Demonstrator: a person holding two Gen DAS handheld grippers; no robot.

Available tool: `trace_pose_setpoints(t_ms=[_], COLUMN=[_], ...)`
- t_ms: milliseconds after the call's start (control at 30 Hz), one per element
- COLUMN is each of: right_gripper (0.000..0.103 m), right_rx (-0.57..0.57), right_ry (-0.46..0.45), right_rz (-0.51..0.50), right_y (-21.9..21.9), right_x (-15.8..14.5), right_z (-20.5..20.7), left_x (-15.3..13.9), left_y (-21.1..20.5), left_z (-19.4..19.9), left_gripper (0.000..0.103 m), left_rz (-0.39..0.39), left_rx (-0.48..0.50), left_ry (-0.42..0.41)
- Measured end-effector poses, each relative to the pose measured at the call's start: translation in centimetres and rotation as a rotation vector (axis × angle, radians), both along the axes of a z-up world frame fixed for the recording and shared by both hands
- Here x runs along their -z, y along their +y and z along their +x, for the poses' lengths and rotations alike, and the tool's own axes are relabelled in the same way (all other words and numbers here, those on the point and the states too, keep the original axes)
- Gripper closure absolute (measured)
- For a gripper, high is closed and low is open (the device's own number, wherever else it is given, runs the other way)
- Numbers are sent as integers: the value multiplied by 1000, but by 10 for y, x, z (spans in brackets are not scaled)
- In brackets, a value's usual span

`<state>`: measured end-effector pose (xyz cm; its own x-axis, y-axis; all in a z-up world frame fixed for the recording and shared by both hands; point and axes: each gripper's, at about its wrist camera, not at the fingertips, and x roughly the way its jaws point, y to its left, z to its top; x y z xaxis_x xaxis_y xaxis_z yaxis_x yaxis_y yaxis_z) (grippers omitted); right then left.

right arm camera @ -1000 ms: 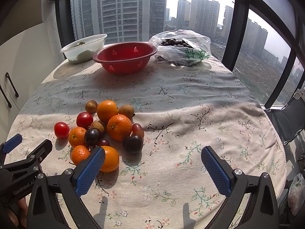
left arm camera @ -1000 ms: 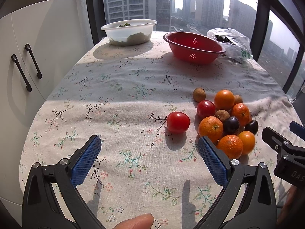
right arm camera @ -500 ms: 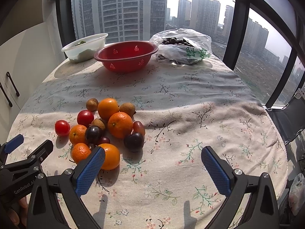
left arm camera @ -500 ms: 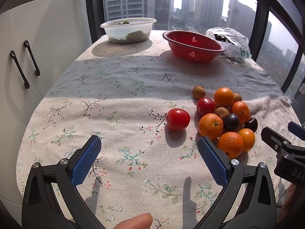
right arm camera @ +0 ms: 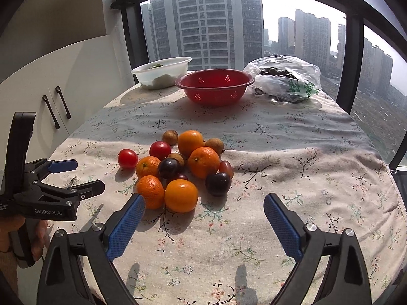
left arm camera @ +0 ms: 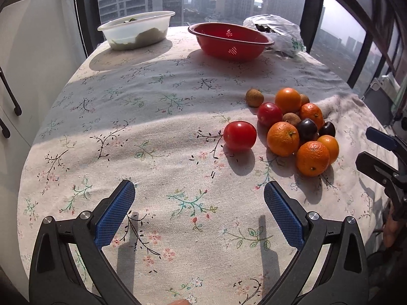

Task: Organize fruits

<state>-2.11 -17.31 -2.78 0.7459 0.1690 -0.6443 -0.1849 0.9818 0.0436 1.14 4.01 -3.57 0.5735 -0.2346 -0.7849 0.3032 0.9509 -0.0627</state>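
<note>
A heap of fruit lies on the floral tablecloth (left arm camera: 157, 157): several oranges (left arm camera: 282, 138), dark plums (left arm camera: 307, 129), brown longans (left arm camera: 254, 97) and two red tomatoes, one (left arm camera: 240, 135) a little apart on the left. The heap also shows in the right wrist view (right arm camera: 181, 195). My left gripper (left arm camera: 199, 212) is open and empty, above the cloth short of the lone tomato. My right gripper (right arm camera: 203, 225) is open and empty, just in front of the heap. A red colander (left arm camera: 230, 40) stands at the far side of the table.
A white plastic bowl (left arm camera: 137, 29) with greenish contents stands at the back left. A clear bag (right arm camera: 286, 80) of dark fruit lies at the back right. White cabinet doors (right arm camera: 51, 89) are left of the table, windows behind it.
Both grippers have moved a little forward toward the fruit. Both stay open and empty. The fruit has not moved.
</note>
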Motion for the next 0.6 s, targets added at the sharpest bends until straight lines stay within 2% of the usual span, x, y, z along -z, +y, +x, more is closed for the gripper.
trace_pose_setpoints(t_ms=[33,100,233,333,367,467,533,600], right_gripper=[10,18,26,31,32,36,37,38], right_rx=[-20,-57,-111,-132,-134,-143,-146,-145], right_ry=[3,15,30,38,42,60,68,76], right_rz=[5,13,19,26,31,56,68,78], right_y=[1,3,5,6,6,4,1,-1], right_x=[1,3,7,9,10,12,13,14], right_z=[0,2,1,1,1,5,7,10], left_x=[-3,-10,-16,-12,-10,-3,1,5], left_y=[0,-5,-33,-49,-53,-59,-60,-60], left_z=[3,9,20,24,26,36,41,44], left_gripper=[0,0,0,1,4,26,37,53], left_rz=[-7,29,190,257,266,261,248,232], left_rx=[26,94,285,411,441,513,539,558], left_ry=[-17,-67,-152,-180,-179,-141,-116,-87])
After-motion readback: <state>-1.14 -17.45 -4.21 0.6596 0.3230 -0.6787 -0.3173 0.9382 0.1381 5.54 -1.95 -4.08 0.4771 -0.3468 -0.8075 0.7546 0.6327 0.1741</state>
